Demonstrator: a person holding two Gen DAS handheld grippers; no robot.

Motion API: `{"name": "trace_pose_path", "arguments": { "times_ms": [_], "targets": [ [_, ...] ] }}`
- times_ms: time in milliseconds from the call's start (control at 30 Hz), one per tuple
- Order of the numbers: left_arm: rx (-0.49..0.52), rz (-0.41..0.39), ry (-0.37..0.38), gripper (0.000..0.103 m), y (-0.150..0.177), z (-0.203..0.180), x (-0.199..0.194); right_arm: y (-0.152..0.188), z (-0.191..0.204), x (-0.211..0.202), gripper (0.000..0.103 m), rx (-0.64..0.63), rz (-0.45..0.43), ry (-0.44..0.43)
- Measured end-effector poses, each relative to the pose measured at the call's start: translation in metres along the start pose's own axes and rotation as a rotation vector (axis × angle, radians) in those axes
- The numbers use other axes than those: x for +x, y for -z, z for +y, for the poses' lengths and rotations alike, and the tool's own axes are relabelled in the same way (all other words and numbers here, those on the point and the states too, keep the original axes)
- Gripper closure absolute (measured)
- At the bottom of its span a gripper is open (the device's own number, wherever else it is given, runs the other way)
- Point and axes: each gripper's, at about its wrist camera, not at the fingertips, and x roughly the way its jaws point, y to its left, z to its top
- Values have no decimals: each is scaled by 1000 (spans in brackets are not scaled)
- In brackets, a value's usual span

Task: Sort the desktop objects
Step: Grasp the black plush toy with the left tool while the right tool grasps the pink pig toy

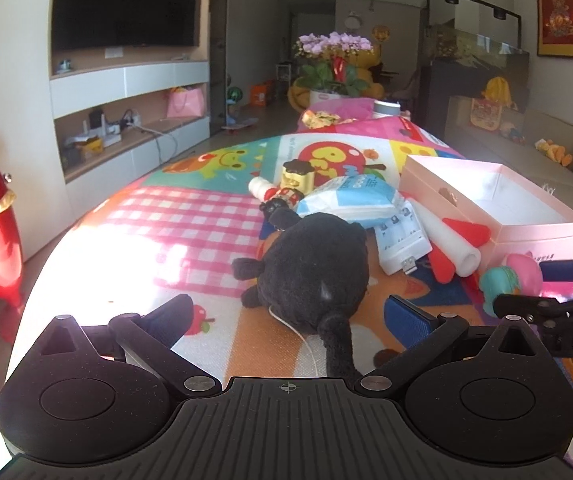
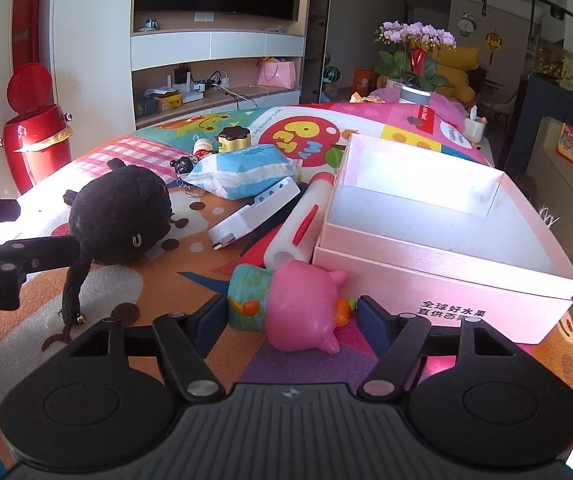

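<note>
A black plush toy (image 1: 310, 264) lies on the colourful play mat (image 1: 190, 220), its tail toward the camera. My left gripper (image 1: 286, 320) is open, with its blue pads on either side of the plush's near end and well apart from it. A pink pig toy (image 2: 302, 308) with a teal base lies on its side beside the open pink box (image 2: 438, 280). My right gripper (image 2: 290, 316) is shut on the pig toy, one pad against the teal base and the other against the far end. The right gripper's fingers (image 1: 546, 308) also show at the right edge of the left wrist view.
Between plush and box lie a blue-white packet (image 2: 242, 172), a white charger (image 2: 254, 212), a white foam tube with red fins (image 2: 298, 224), a small bottle and a yellow pudding toy (image 2: 234, 138). A red bin (image 2: 34, 136) stands left; a flower pot (image 2: 414, 60) stands beyond the mat.
</note>
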Motion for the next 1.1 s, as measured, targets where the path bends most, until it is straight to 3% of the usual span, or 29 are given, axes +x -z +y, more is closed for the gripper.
{"name": "trace_pose_path", "arguments": {
  "times_ms": [233, 300, 333, 400, 533, 600, 667, 867, 967, 1100],
  "targets": [
    [16, 26, -28, 0, -13, -17, 40, 34, -39, -40, 29, 46, 44, 8],
    [74, 12, -12, 0, -12, -33, 46, 42, -51, -45, 12, 93, 49, -2],
    [96, 4, 3, 0, -11, -40, 46, 46, -56, -48, 9, 126, 36, -4],
    [163, -27, 87, 0, -7, -58, 38, 50, -66, -53, 3, 187, 13, -9],
    [364, -99, 229, 0, 6, -87, 12, 58, -75, -48, 3, 266, 42, -41],
    [410, -104, 288, 0, 12, -93, 0, 61, -76, -43, 2, 279, 61, -48],
    [388, -89, 320, 0, 13, -92, -7, 61, -76, -41, 0, 286, 67, -52],
    [221, -62, 207, 0, 6, -69, 4, 62, -74, -39, 0, 284, 77, -52],
    [154, -39, 191, 0, 5, -58, 12, 62, -72, -39, 0, 273, 78, -48],
    [197, -26, 211, 0, 2, -67, 15, 62, -72, -37, 0, 276, 80, -43]
  ]
}}
